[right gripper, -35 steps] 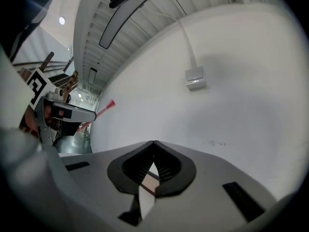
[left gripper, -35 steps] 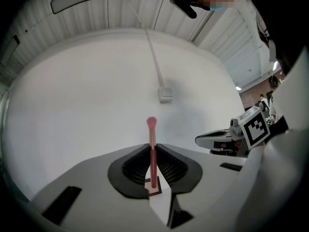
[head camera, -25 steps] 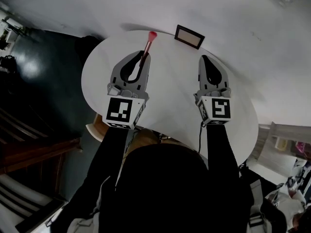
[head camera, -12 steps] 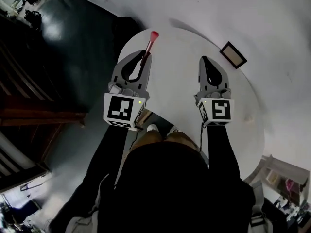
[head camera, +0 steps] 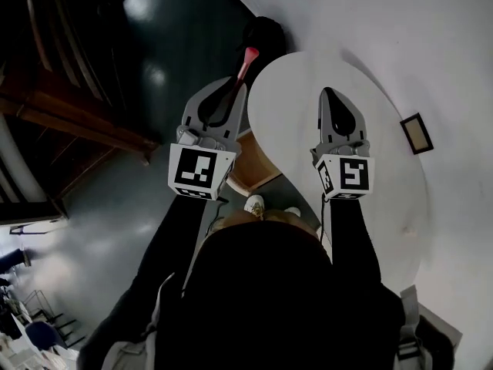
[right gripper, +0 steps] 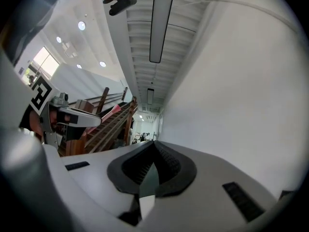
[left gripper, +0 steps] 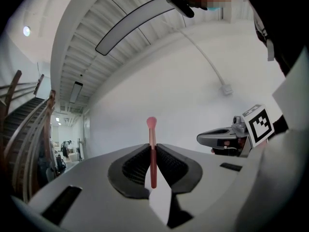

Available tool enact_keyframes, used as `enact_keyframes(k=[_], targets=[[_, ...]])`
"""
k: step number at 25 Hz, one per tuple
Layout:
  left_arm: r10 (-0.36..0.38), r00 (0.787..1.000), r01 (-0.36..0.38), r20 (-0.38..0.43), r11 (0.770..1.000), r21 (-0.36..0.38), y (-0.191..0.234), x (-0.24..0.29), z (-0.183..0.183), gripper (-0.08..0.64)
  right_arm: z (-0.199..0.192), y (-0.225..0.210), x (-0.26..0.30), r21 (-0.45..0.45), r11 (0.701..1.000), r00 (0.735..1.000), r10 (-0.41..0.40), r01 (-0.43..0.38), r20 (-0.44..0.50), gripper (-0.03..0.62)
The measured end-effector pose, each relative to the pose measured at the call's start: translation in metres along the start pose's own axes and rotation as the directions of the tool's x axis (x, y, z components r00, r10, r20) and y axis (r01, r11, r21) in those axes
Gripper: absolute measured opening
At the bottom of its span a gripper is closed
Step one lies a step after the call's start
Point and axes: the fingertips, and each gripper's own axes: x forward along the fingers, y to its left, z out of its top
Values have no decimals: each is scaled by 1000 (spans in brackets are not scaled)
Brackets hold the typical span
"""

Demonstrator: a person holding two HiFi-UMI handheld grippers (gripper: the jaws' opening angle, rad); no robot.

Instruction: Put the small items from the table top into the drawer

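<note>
The left gripper point(head camera: 233, 87) is clamped on a thin pink brush point(head camera: 247, 58). In the left gripper view the brush point(left gripper: 151, 132) stands between the two dark pads point(left gripper: 135, 164), which press on its handle, and its rounded pink head sticks out past the tips. In the head view this gripper and the brush hang over the dark floor point(head camera: 154, 68), just off the left edge of the round white table point(head camera: 300, 129).

The right gripper point(head camera: 330, 92) is above the table top with its jaws together. The right gripper view shows the pads point(right gripper: 166, 164) meeting with nothing between them.

A small framed picture point(head camera: 416, 133) lies on the table well to the right of both grippers. A light wooden panel point(head camera: 250, 164) shows under the near table edge, between the two arms.
</note>
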Motion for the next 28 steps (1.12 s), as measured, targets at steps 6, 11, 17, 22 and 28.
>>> enact_keyframes(k=[6, 11, 17, 22, 28], targets=[[55, 999, -55, -4, 998, -9, 27, -23, -8, 54, 3, 34, 18, 8, 998, 998, 59, -59, 12, 26], [55, 998, -55, -17, 998, -36, 29, -26, -19, 54, 1, 44, 20, 3, 997, 997, 72, -72, -7, 26], [10, 990, -20, -143, 997, -72, 14, -22, -86, 54, -9, 47, 16, 4, 998, 997, 66, -66, -37, 26], [-24, 944, -24, -330, 989, -143, 3, -26, -181, 54, -16, 45, 13, -9, 998, 997, 63, -64, -54, 26], [-122, 853, -34, -507, 957, -287, -20, -36, -267, 54, -19, 41, 8, -9, 999, 996, 46, -47, -71, 26]])
